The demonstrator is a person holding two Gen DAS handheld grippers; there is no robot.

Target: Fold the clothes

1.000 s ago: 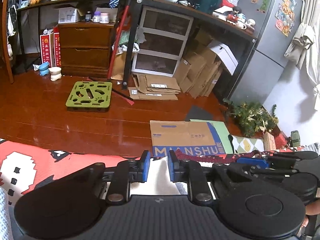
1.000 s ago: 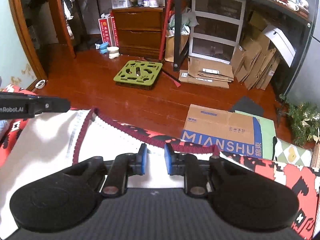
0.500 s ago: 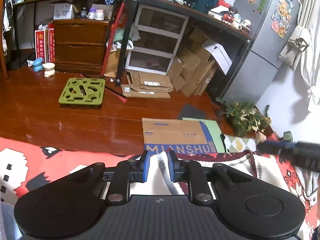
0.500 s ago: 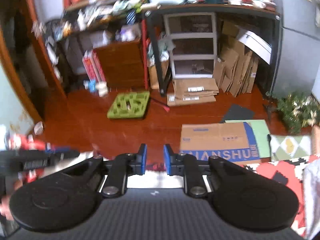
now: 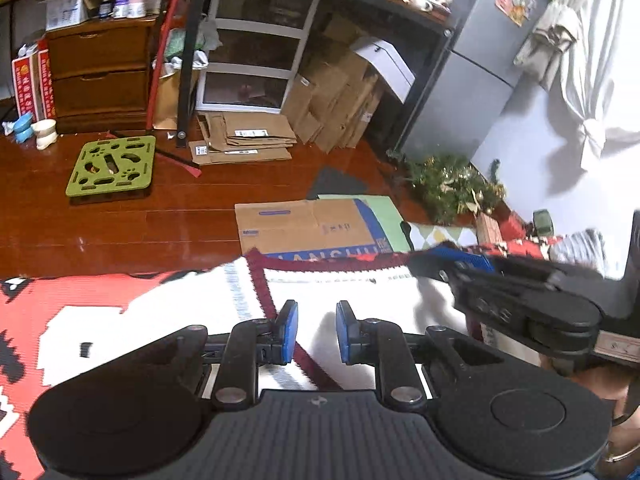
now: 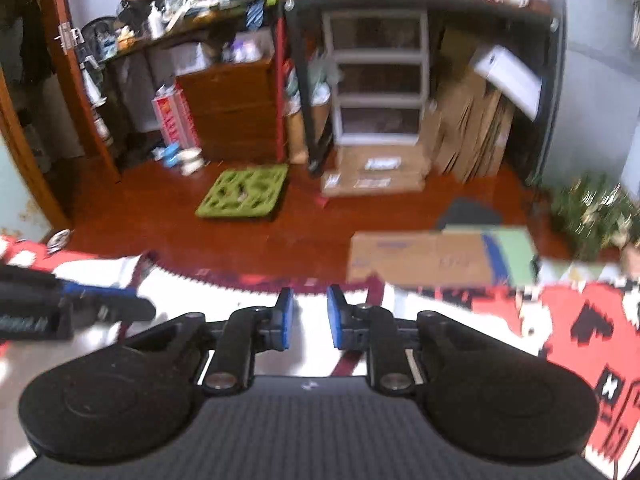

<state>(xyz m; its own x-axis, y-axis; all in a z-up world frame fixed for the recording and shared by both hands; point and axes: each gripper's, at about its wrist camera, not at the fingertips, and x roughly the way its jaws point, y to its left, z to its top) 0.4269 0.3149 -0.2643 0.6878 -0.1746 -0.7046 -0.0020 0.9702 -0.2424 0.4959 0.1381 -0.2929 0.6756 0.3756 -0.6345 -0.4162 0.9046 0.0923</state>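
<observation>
White cloth sits between both narrow sets of jaws — left gripper, right gripper — grip uncertain; keep hands level, edge taut.

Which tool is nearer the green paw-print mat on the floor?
Left. The left tool sits over the white garment on the mat's side; the right tool is farther over, towards the flattened cardboard box.

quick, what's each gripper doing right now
left gripper: jaws narrowly apart over the white knitted garment with dark red trim; grip cannot be told
right gripper: same, grip cannot be told
</observation>
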